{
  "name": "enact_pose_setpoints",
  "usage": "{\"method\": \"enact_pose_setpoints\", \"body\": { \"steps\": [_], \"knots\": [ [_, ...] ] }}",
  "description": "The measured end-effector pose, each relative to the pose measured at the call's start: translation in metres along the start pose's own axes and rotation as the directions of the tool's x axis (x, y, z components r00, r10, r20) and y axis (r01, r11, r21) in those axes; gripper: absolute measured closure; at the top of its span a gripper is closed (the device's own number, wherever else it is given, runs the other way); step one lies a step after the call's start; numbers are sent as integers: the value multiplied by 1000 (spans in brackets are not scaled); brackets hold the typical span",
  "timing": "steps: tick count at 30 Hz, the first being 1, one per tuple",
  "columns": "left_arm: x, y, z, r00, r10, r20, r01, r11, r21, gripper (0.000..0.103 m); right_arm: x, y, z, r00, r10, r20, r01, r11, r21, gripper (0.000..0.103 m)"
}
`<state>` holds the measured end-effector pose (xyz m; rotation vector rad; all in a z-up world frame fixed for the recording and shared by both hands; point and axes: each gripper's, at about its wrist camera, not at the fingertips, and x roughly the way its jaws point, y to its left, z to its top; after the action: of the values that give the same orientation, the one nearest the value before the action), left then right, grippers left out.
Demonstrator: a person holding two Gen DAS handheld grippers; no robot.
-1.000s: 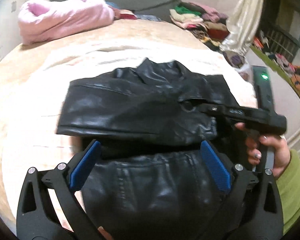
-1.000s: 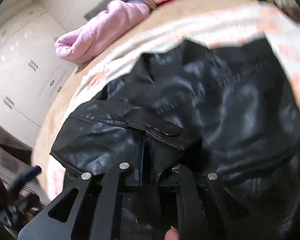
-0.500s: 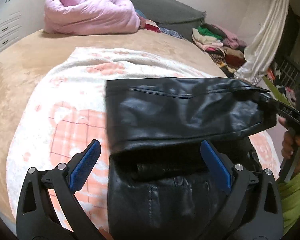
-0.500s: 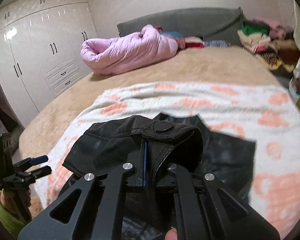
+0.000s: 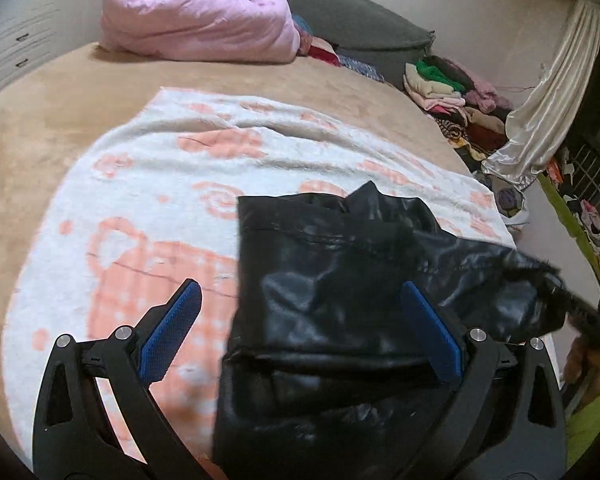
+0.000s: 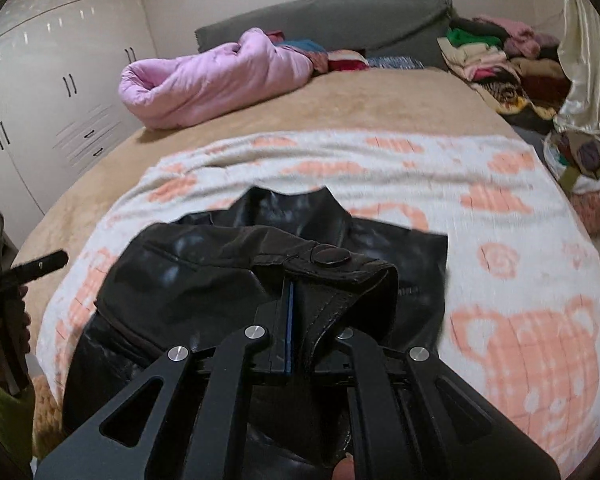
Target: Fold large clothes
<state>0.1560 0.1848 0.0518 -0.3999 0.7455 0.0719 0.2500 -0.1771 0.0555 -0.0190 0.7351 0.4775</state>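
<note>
One black leather jacket [image 5: 340, 300] on the patterned blanket [image 5: 160, 184], two grippers.
Left gripper [image 5: 300, 328] spread wide above jacket, holding nothing; right gripper [image 6: 312, 320] clamped on snap-buttoned cuff [image 6: 332, 264], lifted.

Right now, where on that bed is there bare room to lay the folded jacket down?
Free: the blanket right of the jacket, and the tan bedspread between the blanket and the pink quilt. Also the blanket left of the jacket, by the left fingers. Crowded: the clothes pile at the far right corner.
</note>
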Motion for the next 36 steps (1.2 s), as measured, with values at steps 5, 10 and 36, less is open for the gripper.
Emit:
{"method": "enact_pose_setpoints", "body": {
  "steps": [5, 10, 36],
  "knots": [
    [25, -19, 12, 999, -2, -33, 3, 1000, 27, 10, 5, -1, -8, 1000, -7, -14, 7, 1000, 5, 97],
    [56, -34, 18, 997, -4, -81, 8, 999, 49, 10, 8, -2, -11, 999, -29, -28, 28, 1000, -3, 96],
    [130, -23, -15, 967, 57, -248, -32, 994, 103, 36, 6, -11, -20, 971, -238, -6, 238, 970, 53, 34]
  ]
}}
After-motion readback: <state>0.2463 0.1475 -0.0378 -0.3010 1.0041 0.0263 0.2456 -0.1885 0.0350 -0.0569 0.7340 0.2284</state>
